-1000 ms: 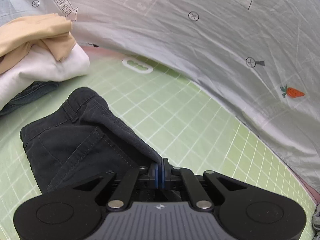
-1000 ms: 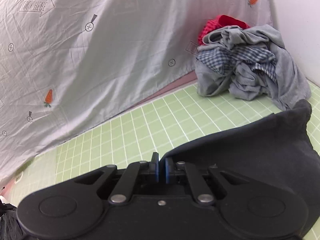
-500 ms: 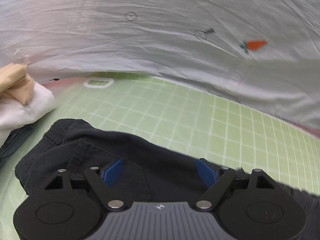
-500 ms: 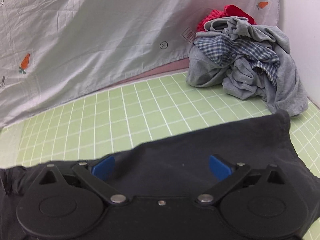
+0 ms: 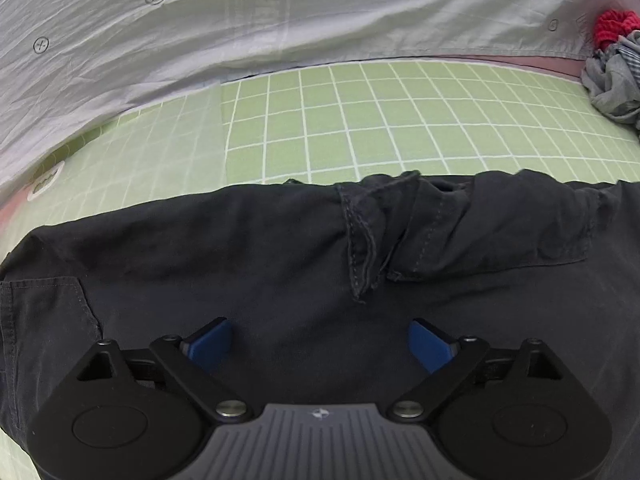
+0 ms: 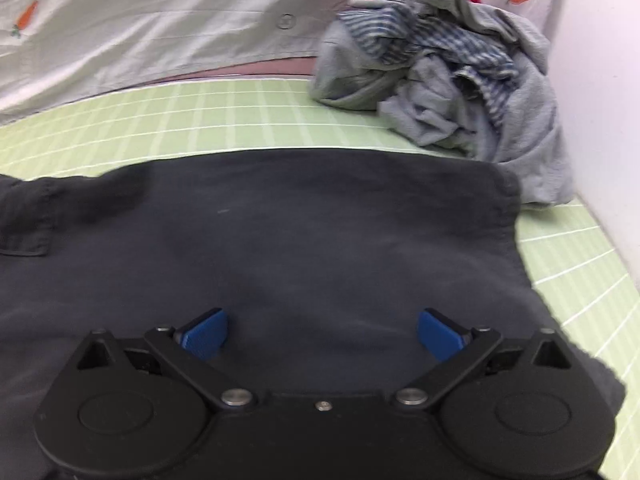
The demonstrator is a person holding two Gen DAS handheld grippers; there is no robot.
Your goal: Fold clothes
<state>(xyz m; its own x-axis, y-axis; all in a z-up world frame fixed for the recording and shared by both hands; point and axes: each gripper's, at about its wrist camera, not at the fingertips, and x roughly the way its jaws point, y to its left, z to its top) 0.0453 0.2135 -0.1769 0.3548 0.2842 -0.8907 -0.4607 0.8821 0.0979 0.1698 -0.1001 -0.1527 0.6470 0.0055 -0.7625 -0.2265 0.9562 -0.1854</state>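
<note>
A pair of black trousers (image 5: 280, 264) lies spread flat on the green grid mat (image 5: 360, 120), with a fly seam and pocket stitching showing. It also fills the right wrist view (image 6: 304, 232). My left gripper (image 5: 320, 344) is open and empty, just above the cloth. My right gripper (image 6: 322, 334) is open and empty over the trousers' right part, near their right edge.
A heap of grey, checked and red clothes (image 6: 448, 76) sits at the back right of the mat; it also shows in the left wrist view (image 5: 616, 68). A white sheet with carrot prints (image 5: 240, 12) hangs behind. A white wall (image 6: 600, 100) stands on the right.
Both grippers were shut on the trousers' edge a second ago. They opened and let go, and the trousers now lie flat. Both views swung right.
</note>
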